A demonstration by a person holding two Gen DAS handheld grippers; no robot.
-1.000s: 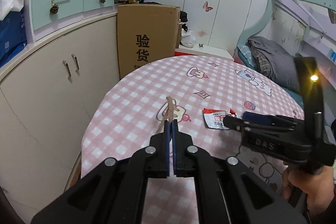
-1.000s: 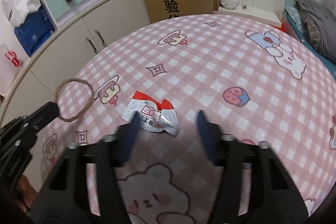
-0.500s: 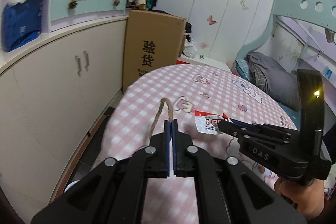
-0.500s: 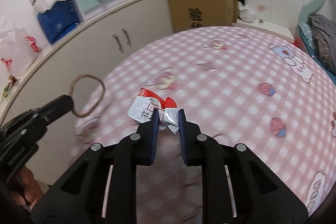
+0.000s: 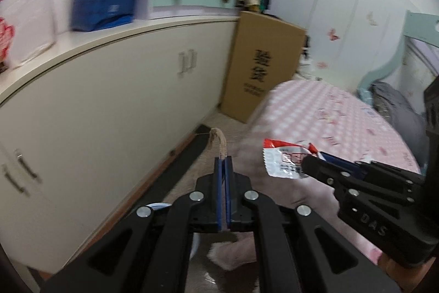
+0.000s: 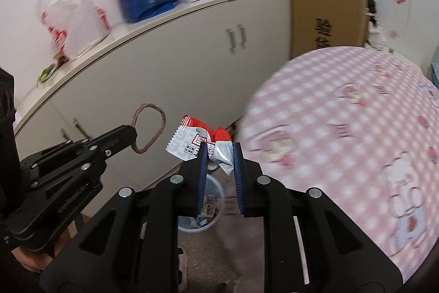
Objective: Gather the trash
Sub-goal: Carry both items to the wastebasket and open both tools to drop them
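Gripping hard, my right gripper (image 6: pixel 218 155) has its blue-padded fingers pinched on the crinkled red-and-white snack wrapper (image 6: pixel 192 140), which sticks up and out to the left of the fingertips, clear of any surface. Directly below it, past my fingers, stands a small clear plastic trash bin (image 6: pixel 208 208) on the floor with scraps already inside. My left gripper (image 5: pixel 224 161) has its fingers pressed together on a brown loop of twine-like hair band (image 5: pixel 218 140); the loop rises just above the tips, hanging in the air. Seen from the right wrist, that left gripper (image 6: pixel 131 133) sits to the left of the wrapper, the band (image 6: pixel 149 128) near it but apart. From the left wrist, the right gripper (image 5: pixel 310 162) reaches in from the right with the wrapper (image 5: pixel 282 159) at its tip. To the right of both spreads the round table with its pink checked cartoon cloth (image 6: pixel 356 128). Ahead runs a long cream cabinet (image 5: pixel 109 100), with a tall brown cardboard box (image 5: pixel 260 73) standing at its far end. The surroundings are motion-blurred.
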